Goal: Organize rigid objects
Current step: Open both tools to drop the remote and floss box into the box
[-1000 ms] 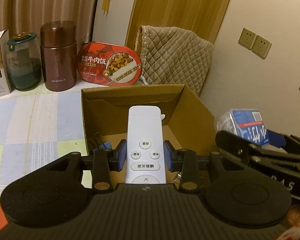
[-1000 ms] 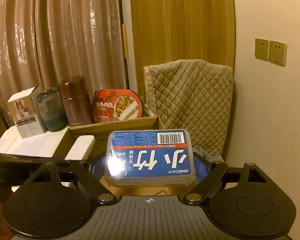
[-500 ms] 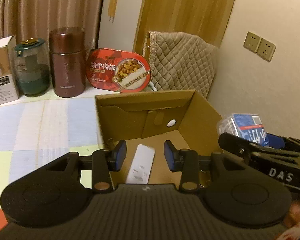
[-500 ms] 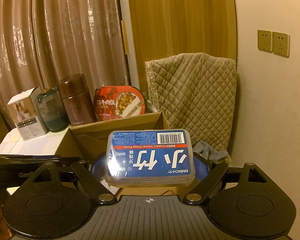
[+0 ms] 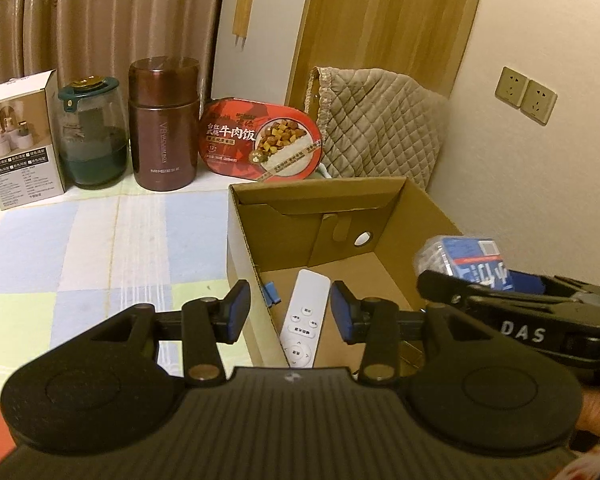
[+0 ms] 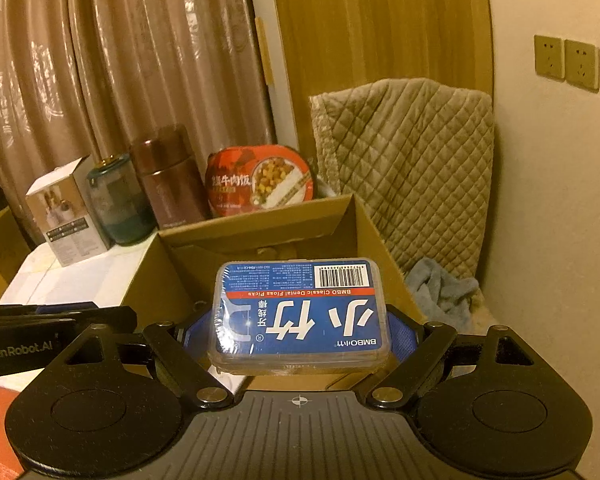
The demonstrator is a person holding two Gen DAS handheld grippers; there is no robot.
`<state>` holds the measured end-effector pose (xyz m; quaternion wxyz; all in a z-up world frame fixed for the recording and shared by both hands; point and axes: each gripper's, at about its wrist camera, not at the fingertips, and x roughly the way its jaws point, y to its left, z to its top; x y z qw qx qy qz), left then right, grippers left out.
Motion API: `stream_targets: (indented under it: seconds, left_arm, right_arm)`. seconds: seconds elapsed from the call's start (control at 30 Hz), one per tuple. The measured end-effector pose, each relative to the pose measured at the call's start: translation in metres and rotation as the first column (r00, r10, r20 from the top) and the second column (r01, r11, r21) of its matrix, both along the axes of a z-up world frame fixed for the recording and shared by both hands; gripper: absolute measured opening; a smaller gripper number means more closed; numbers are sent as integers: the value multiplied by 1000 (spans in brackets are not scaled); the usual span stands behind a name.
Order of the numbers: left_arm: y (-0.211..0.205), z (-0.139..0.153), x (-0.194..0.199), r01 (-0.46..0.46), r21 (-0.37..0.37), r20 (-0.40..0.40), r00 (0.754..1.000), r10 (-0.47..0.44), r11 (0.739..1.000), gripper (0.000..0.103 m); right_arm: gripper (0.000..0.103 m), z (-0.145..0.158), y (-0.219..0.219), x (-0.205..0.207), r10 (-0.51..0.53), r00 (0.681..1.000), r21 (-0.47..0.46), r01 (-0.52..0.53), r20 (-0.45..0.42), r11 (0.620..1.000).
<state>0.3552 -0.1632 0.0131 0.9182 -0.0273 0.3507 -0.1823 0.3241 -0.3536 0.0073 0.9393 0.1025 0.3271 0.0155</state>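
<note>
Your left gripper [image 5: 286, 312] has just been opening; its blue pads [image 5: 236, 310] stand apart with nothing pressed between them. The white slim plastic remote control [image 5: 305, 318] lies flat on the floor of the open brown cardboard box [image 5: 420, 216], near the box's front left corner and below the gap between the pads. A small blue binder clip [image 5: 271, 295] lies just beside the remote, against the left wall.

Your right gripper [image 6: 300, 336] is clamped on the clear rectangular plastic case with a blue dental floss pick label [image 6: 300, 312], held over the box's near edge.

Along the far edge of the pastel checked tablecloth [image 5: 80, 248] stand a white carton [image 5: 22, 140], a green-lidded glass jar [image 5: 92, 136], a brown metal flask [image 5: 164, 124] and a red oval meal tray [image 5: 262, 140].
</note>
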Motion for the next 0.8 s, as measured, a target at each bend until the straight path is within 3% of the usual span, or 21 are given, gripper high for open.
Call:
stream_targets:
  seconds: [0.67, 0.8]
  left_arm:
    - [12, -1, -3, 4, 5, 28, 1000, -4, 1000, 41]
    - [17, -1, -8, -7, -5, 32, 999, 7, 1000, 45]
  right_arm:
    - [83, -13, 10, 19, 36, 997, 35, -34, -70, 999]
    - [83, -11, 8, 16, 18, 999, 43, -16, -50, 999]
